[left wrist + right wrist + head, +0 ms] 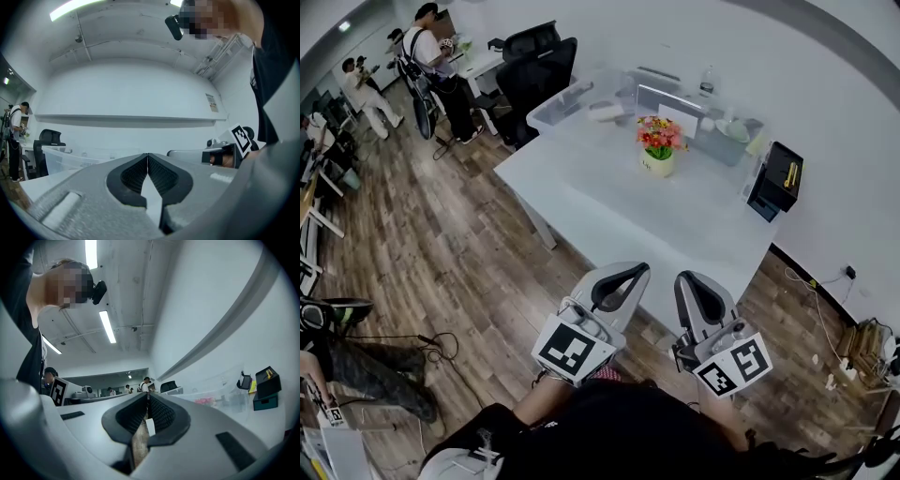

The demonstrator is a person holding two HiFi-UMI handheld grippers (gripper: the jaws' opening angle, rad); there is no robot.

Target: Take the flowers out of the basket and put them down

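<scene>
A bunch of pink, red and orange flowers (660, 133) stands in a small pale yellow basket (657, 164) towards the far side of the white table (609, 202). Both grippers hover short of the table's near edge, well away from the basket. My left gripper (637, 269) is shut and holds nothing; its pads meet in the left gripper view (148, 155). My right gripper (686, 277) is also shut and empty (148, 395). In the right gripper view the flowers (205, 401) show as a faint pink patch far off to the right.
A clear plastic bin (577, 101) and grey trays sit along the table's back. A black box (776, 178) stands at its right end. Black office chairs (539, 61) and people are at the far left. Cables (431, 347) lie on the wood floor.
</scene>
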